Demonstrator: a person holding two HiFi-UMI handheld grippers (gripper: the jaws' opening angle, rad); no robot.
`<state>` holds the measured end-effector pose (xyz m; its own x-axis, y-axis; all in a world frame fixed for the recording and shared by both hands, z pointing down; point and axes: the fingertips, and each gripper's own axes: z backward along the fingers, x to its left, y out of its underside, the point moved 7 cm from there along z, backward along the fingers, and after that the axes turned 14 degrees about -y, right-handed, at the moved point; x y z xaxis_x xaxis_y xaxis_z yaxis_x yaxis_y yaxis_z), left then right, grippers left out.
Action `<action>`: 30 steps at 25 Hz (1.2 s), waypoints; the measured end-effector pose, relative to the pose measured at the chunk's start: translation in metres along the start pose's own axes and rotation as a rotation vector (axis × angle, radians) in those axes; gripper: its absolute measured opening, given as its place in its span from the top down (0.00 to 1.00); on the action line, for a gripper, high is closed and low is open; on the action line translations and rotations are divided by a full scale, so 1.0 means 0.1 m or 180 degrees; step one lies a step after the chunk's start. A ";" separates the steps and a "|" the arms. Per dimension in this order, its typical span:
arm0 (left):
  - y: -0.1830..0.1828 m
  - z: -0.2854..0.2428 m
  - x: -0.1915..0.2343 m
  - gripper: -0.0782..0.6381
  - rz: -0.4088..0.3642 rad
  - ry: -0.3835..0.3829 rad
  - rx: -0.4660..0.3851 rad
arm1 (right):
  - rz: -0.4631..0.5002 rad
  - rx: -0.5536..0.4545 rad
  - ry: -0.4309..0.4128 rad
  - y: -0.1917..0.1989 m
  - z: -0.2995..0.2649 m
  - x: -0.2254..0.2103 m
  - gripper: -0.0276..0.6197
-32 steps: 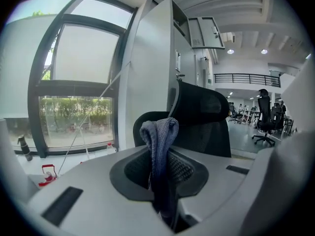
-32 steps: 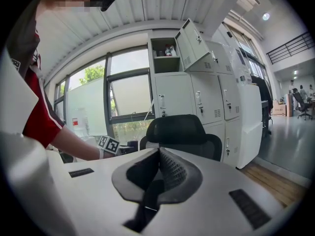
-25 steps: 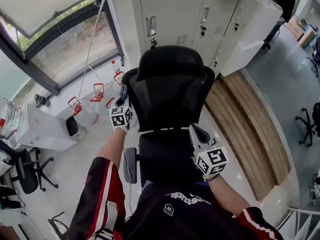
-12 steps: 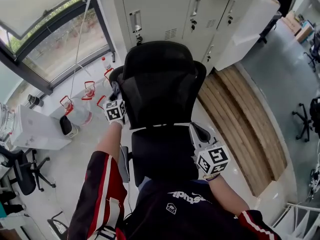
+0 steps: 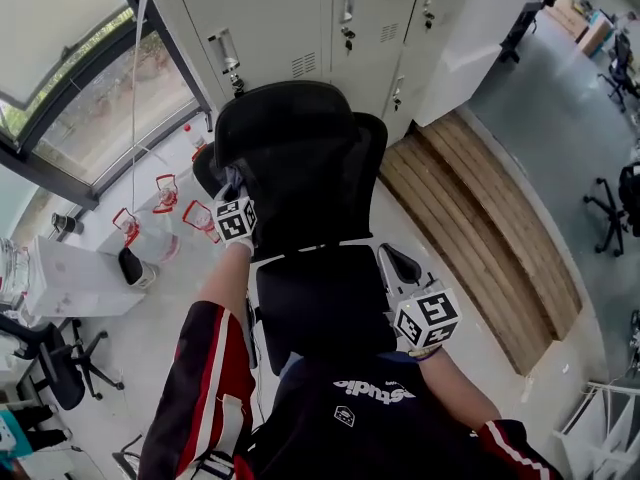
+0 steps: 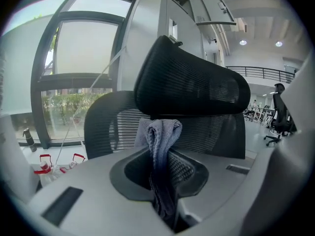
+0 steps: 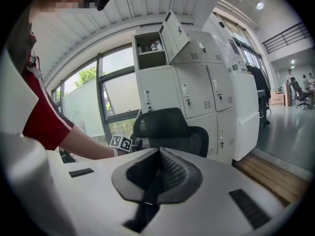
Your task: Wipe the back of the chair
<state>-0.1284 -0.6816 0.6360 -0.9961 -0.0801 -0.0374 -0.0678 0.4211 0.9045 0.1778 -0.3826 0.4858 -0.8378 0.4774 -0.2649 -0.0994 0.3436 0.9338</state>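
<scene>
A black mesh office chair (image 5: 300,178) stands in front of me, its headrest (image 6: 192,85) above the ribbed backrest (image 6: 110,129). My left gripper (image 5: 237,190) is at the backrest's left side, shut on a grey-blue cloth (image 6: 160,141) that sticks up between the jaws close to the mesh. My right gripper (image 5: 405,283) hangs lower, by the right armrest, shut with nothing in it. The chair (image 7: 170,129) and the left gripper's marker cube (image 7: 122,142) show in the right gripper view.
Grey metal lockers (image 5: 330,18) stand right behind the chair. Wooden boards (image 5: 480,218) lie on the floor at the right. Clear bottles with red handles (image 5: 165,218) stand at the left under a window (image 5: 60,58). A white desk (image 5: 70,278) and another chair (image 5: 50,368) are at the far left.
The view has shifted, so the chair sits further left and lower in the frame. My left gripper with the cloth stays at the backrest's left side. The right gripper has hardly moved.
</scene>
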 end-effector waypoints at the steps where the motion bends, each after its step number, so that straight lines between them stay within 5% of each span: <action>1: -0.01 -0.01 -0.09 0.81 -0.0004 0.0034 -0.0004 | -0.0007 0.0004 0.0011 0.01 0.03 -0.03 0.94; 16: -0.18 -0.12 -2.14 0.81 -0.0204 0.0873 -0.0037 | -0.0147 -0.0044 0.0370 0.08 0.78 -0.57 0.94; 25: -0.08 -0.04 -3.47 0.81 -0.0191 0.1350 0.0049 | -0.0332 -0.0141 0.0691 0.16 1.27 -0.96 0.94; 30: -0.11 0.16 -3.87 0.81 -0.0099 0.1709 -0.0042 | -0.0344 -0.0173 0.0766 0.20 1.45 -0.99 0.94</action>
<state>0.2569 -0.6410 0.6344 -0.8243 -0.5446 0.1551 -0.0926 0.3999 0.9119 0.3365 -0.3057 0.4958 -0.9236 0.2322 -0.3050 -0.2184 0.3350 0.9166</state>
